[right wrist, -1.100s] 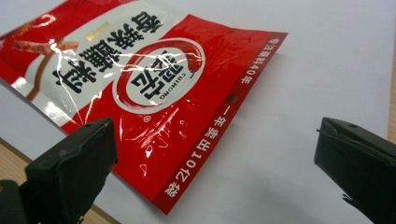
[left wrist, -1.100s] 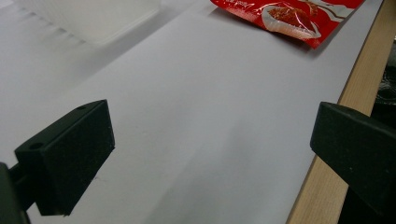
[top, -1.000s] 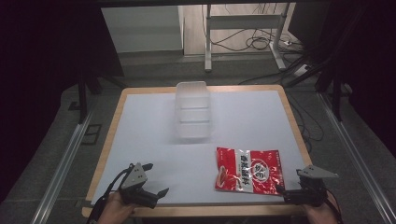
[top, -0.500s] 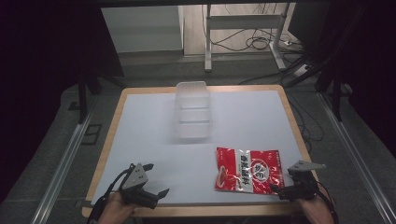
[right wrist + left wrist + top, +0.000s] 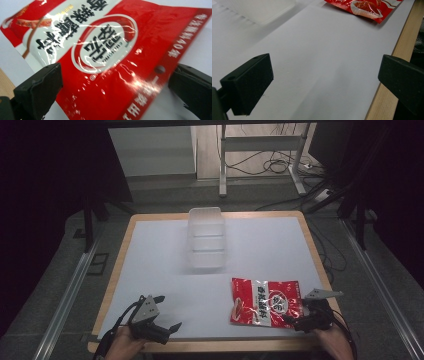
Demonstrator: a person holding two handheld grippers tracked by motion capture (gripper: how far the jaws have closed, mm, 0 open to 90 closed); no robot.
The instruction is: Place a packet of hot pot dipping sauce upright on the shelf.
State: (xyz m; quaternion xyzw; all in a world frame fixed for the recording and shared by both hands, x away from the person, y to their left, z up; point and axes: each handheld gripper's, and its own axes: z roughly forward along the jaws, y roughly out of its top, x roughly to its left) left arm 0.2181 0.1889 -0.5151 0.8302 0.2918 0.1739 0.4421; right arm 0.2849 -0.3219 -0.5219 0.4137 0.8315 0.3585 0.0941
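High view, left to right: one left hand-held gripper [image 5: 165, 327] sits at the near-left edge of the bench [image 5: 150, 255], held by one hand [image 5: 122, 346] that enters from the bottom of the view, with a cable trailing from it. Its two black jaws stand wide apart and grasp nothing; in the left gripper view they frame bare white bench surface, with the wooden rim [image 5: 387, 100] running under the jaw at the right of that view. At centre, toward the far edge, stands one clear plastic container [image 5: 205, 237] (translucent, its long side running away from the person); it is well apart from both grippers. Right of centre, near the front edge, lies one red and white snack packet [image 5: 265, 302], flat on the bench, printed face up. At the far right, one right hand-held gripper [image 5: 300, 321] rests at the packet's near-right corner, carrying one grey three-cornered plate [image 5: 322, 294] on top. In the right gripper view its two jaws are spread wide, one to each side of the packet's end (the edge with the small round hang hole [image 5: 159, 69]); the packet [image 5: 105, 57] lies between them but neither jaw has closed on it. Counted in all: two grippers, one container, one packet.
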